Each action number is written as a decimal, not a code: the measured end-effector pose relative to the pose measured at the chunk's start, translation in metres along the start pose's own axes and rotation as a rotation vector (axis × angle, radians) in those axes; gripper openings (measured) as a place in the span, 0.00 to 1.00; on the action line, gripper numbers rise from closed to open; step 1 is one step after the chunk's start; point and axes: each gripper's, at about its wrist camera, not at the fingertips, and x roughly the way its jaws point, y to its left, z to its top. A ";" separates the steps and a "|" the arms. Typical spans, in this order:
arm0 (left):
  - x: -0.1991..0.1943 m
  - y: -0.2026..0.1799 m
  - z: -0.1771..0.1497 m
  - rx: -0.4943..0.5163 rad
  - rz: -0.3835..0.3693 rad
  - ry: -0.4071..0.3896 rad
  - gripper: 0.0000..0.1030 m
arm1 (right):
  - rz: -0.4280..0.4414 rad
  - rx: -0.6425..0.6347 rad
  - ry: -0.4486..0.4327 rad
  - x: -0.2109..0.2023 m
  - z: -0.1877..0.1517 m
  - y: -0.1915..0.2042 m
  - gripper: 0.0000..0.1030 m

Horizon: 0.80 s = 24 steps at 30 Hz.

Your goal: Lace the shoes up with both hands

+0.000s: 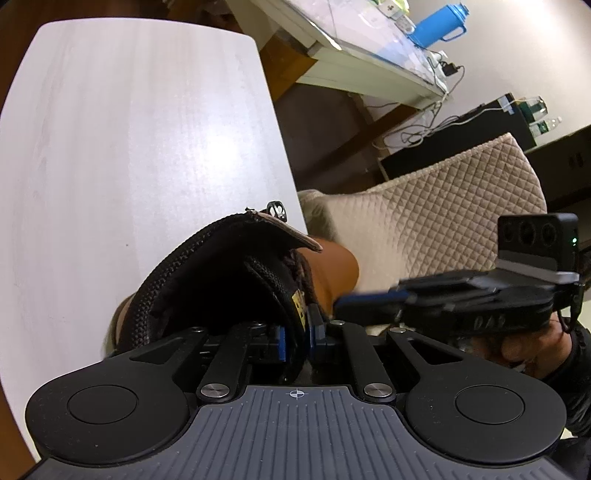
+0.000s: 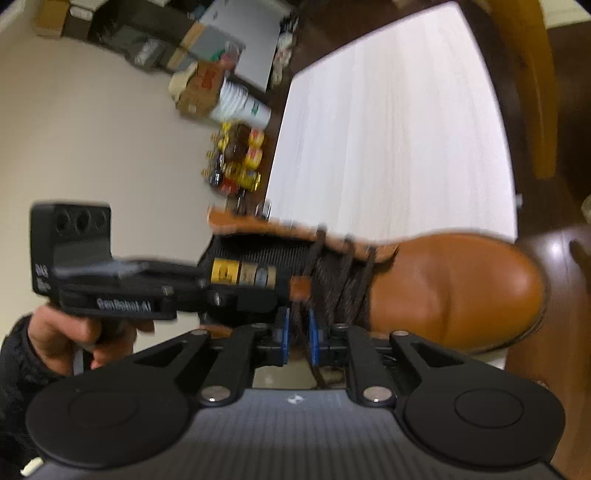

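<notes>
A tan leather boot (image 2: 461,284) with dark brown laces (image 2: 343,273) lies on the white table (image 2: 388,129), toe to the right in the right wrist view. My left gripper (image 1: 298,332) is shut on the boot's black padded tongue (image 1: 297,299), by its yellow label. In the right wrist view, the left gripper (image 2: 255,295) reaches in from the left. My right gripper (image 2: 297,332) stands open at the eyelets, and a loose lace strand (image 2: 301,328) runs between its blue pads (image 2: 283,332) without being pinched. Blurred in the left wrist view, the right gripper (image 1: 338,304) comes in from the right.
A beige quilted seat (image 1: 443,206) stands just beyond the table edge (image 1: 288,147). Behind it are a desk with a blue bottle (image 1: 439,22) and cables. Bottles (image 2: 240,158) and cardboard boxes (image 2: 199,88) sit on the floor. A hand (image 2: 66,332) holds each gripper.
</notes>
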 end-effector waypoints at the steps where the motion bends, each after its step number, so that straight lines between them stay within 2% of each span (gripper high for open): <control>1: 0.000 -0.001 0.000 0.011 -0.002 -0.005 0.10 | 0.000 0.000 -0.019 -0.002 0.001 -0.001 0.14; 7: -0.001 -0.005 -0.004 0.085 0.002 -0.016 0.09 | 0.036 0.003 -0.060 0.001 0.010 -0.008 0.14; 19: -0.003 -0.008 -0.008 0.133 -0.012 -0.038 0.09 | 0.076 0.025 -0.002 0.016 0.023 -0.016 0.14; 21: -0.002 -0.008 -0.007 0.136 -0.009 -0.037 0.09 | 0.072 0.020 0.011 0.016 0.024 -0.016 0.11; 22: -0.003 -0.008 -0.007 0.134 -0.011 -0.037 0.09 | 0.065 0.008 0.018 0.016 0.024 -0.015 0.02; 24: -0.003 -0.006 -0.008 0.129 -0.014 -0.037 0.09 | 0.050 -0.020 0.028 0.015 0.024 -0.011 0.01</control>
